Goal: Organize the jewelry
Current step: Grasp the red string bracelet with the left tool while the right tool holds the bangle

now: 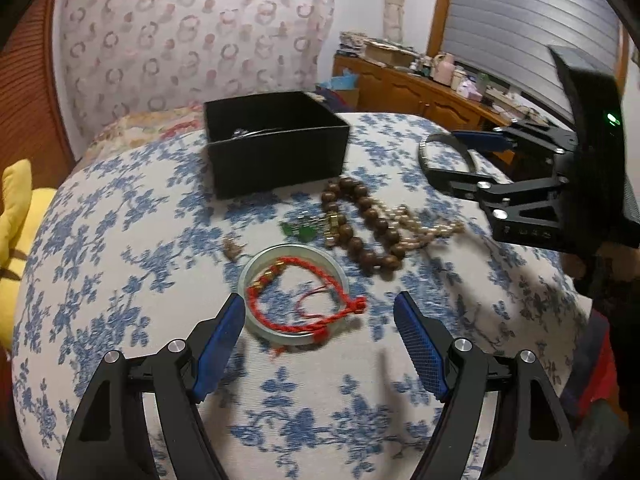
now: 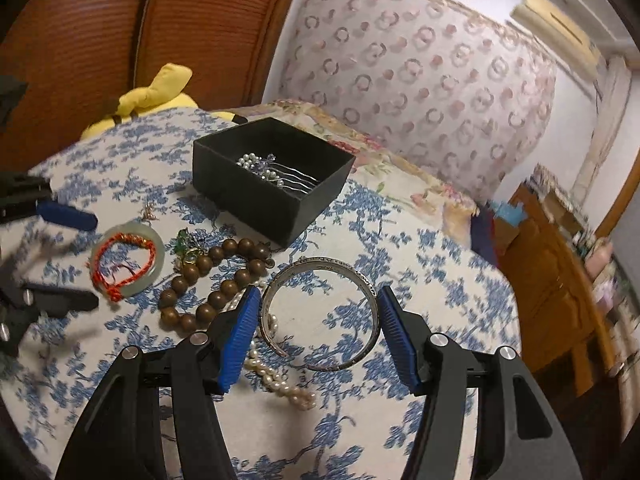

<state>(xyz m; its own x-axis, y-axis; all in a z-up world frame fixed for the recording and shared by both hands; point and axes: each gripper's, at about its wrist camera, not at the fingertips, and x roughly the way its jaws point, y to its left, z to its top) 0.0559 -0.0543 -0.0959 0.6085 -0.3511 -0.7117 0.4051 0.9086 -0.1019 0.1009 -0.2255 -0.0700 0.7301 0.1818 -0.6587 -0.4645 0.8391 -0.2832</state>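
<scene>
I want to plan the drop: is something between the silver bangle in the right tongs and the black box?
The silver bangle sits between the right tongs. Toward the black box, only the wooden bead bracelet lies low on the cloth, so carrying the bangle above it should be unobstructed.

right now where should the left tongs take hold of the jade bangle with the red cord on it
Probably the bare pale rim on the far side, coming straight down with one finger inside the jade bangle and one outside. It lies flat, and the red cord bracelet drapes over its near edge. The left tongs are open.
</scene>
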